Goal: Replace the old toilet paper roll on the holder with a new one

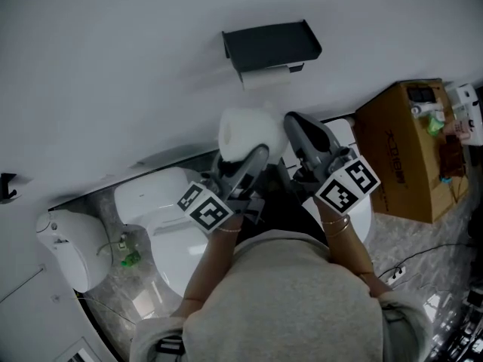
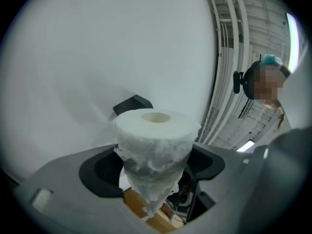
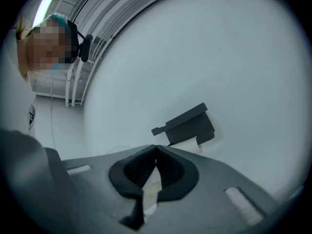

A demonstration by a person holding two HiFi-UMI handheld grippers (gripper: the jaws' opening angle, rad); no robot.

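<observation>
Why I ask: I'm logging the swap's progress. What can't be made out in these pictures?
Old roll: head view, the holder hides all but a white strip.
New roll: head view, the left claw covers its near side.
Toilet: head view, the person's arms and torso cover much of it.
Box: head view, print too small to read.

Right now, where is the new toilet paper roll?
The new roll is at the head view's centre, gripped by the left tool, below the black wall holder and beside the right tool.
</observation>
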